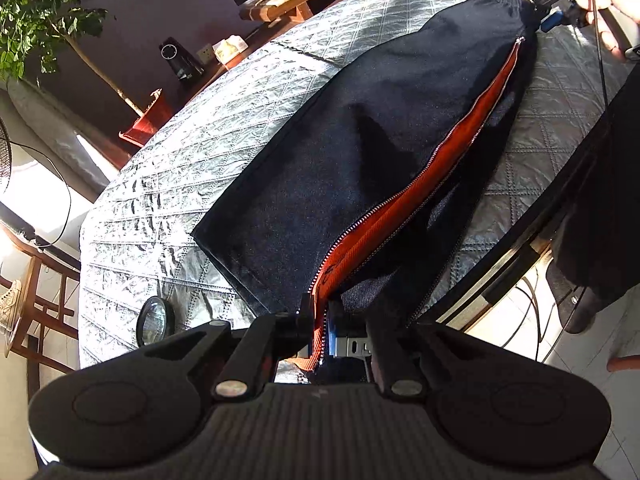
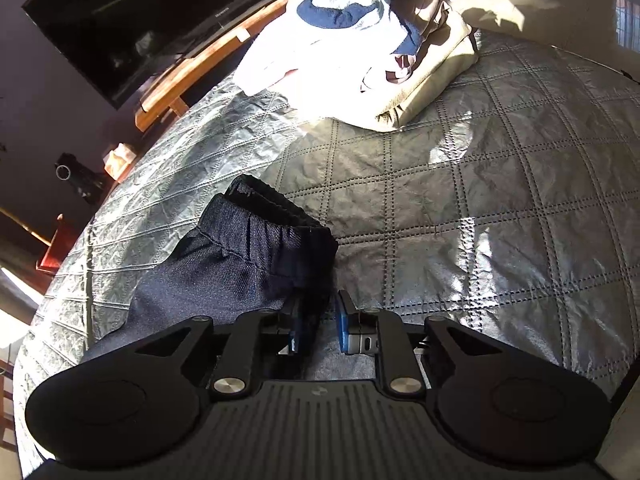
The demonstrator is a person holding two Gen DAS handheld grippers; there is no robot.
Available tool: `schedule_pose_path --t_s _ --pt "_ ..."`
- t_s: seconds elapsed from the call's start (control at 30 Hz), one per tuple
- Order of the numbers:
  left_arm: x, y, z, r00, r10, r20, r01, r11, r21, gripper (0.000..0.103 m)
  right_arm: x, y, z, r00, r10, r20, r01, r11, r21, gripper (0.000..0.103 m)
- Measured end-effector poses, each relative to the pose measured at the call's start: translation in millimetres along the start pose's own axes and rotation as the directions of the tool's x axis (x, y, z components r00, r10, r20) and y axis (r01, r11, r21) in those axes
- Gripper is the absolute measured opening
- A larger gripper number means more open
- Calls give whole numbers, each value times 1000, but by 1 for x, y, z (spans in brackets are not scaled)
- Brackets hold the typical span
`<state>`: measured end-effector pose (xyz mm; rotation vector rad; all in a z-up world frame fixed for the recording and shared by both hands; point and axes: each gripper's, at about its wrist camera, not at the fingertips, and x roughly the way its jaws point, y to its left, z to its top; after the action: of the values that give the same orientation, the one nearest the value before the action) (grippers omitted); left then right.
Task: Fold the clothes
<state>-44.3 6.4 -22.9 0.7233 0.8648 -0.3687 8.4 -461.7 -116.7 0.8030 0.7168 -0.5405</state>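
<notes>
A dark navy pair of trousers (image 1: 352, 152) with an orange-lined side zipper (image 1: 404, 200) lies stretched along the grey quilted table cover (image 1: 192, 168). My left gripper (image 1: 320, 320) is shut on the hem end by the zipper. My right gripper (image 2: 320, 320) holds the elastic waistband end (image 2: 264, 232), its blue pads (image 2: 343, 328) closed on a fold of cloth. The right gripper also shows in the left wrist view (image 1: 552, 16) at the far waistband, with a hand behind it.
A pile of light folded and loose clothes (image 2: 360, 52) sits at the far side of the cover. A round lens (image 1: 154, 320) lies on the cover near my left gripper. The table's metal edge (image 1: 500, 264) runs at the right, over tiled floor. A wooden bench and TV stand behind.
</notes>
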Motion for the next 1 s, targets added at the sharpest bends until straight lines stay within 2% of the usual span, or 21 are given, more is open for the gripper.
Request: schedule_pose_path --t_s 0.1,0.2,0.27,0.33,0.4,0.5,0.57,0.63,0.7,0.77,0.83,0.87,0.9,0.93,1.0 --pt "2 7 0 1000 19 -24 -20 999 -31 21 -2 -6 2 1000 1 4 -1 1000 28 41" --pt "0 19 0 999 27 -47 -29 998 -53 25 -12 -15 4 999 7 41 -10 997 80 42" --pt "-4 29 1 998 43 -45 -47 996 -75 27 -30 -23 4 990 18 138 -36 992 124 42" --pt "-11 43 2 998 58 -25 -61 991 -117 28 -51 -26 1 972 36 232 -67 990 127 42" --pt "-18 69 2 997 71 -11 -72 978 -197 29 -67 -15 -4 957 101 271 -115 993 35 50" --pt "-25 115 0 997 72 18 -61 931 -359 31 -85 20 -17 941 239 239 -193 961 -200 61" --pt "-29 146 -3 997 72 41 -44 878 -477 33 -98 60 -39 927 343 155 -252 871 -421 62" --pt "-29 174 -6 993 99 58 -47 809 -586 39 -104 97 -72 910 415 13 -330 741 -585 66" --pt "-25 195 -5 992 103 74 -27 739 -673 45 -104 138 -118 882 441 -166 -419 574 -703 68" --pt "-18 212 -3 991 94 92 5 672 -740 53 -105 178 -165 838 424 -342 -509 383 -771 67" --pt "-9 221 3 990 68 123 52 633 -773 57 -109 210 -222 813 385 -437 -539 211 -816 62" --pt "-3 223 7 989 56 136 71 626 -777 58 -110 221 -243 792 385 -473 -565 171 -807 59" --pt "2 224 12 988 47 146 85 624 -777 58 -111 231 -260 767 392 -508 -598 150 -788 56" --pt "8 223 16 987 39 154 96 629 -771 59 -110 240 -273 752 400 -524 -619 154 -770 54" --pt "19 220 23 985 21 172 118 643 -757 62 -104 253 -288 761 401 -509 -618 209 -758 47"
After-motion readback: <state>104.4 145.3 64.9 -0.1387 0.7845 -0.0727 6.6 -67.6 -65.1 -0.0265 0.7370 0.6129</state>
